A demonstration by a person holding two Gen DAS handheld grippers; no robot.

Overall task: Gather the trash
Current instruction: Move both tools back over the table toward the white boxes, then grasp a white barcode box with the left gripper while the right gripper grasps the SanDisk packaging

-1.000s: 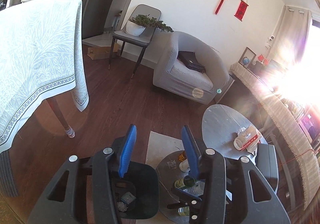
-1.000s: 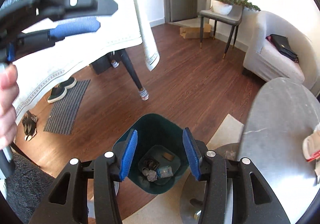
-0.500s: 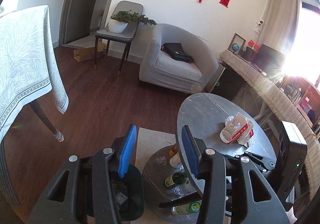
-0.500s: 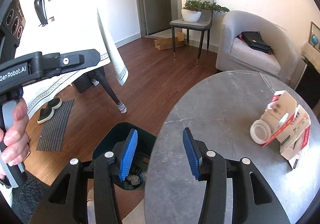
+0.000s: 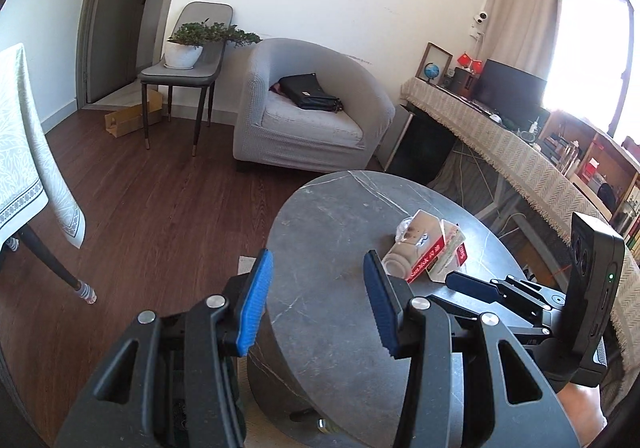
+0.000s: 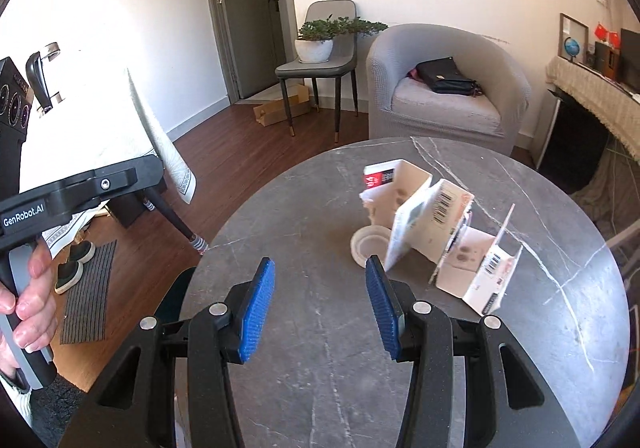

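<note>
Both grippers are hanging over the round grey marble table (image 6: 320,328) with nothing in them. The right gripper (image 6: 320,304) is sitting with its blue pads spread wide apart, and the left gripper (image 5: 316,304) is gaping the same way over the table's near-left edge.

Just past the right gripper's fingertip the trash is lying on the tabletop: a white round cup (image 6: 370,246) tipped on its side, mouth facing the camera, touching a torn-open white carton (image 6: 430,213). Can't tell if anything's in the cup. The carton is showing a barcode and a red panel with white characters, too blurry for me to read. A second flattened carton piece (image 6: 486,274) is leaning right beside it, also with a barcode.

Off the table's left edge, a sliver of the dark green bin (image 6: 172,296) is peeking out on the floor; its contents are hidden.

The left gripper's body is reading "GenRobot.AI" in the right wrist view.

Further back, a grey armchair (image 5: 312,115) is holding a black bag (image 5: 310,91), and a chair (image 5: 184,67) is carrying a white potted plant (image 5: 188,47).
</note>
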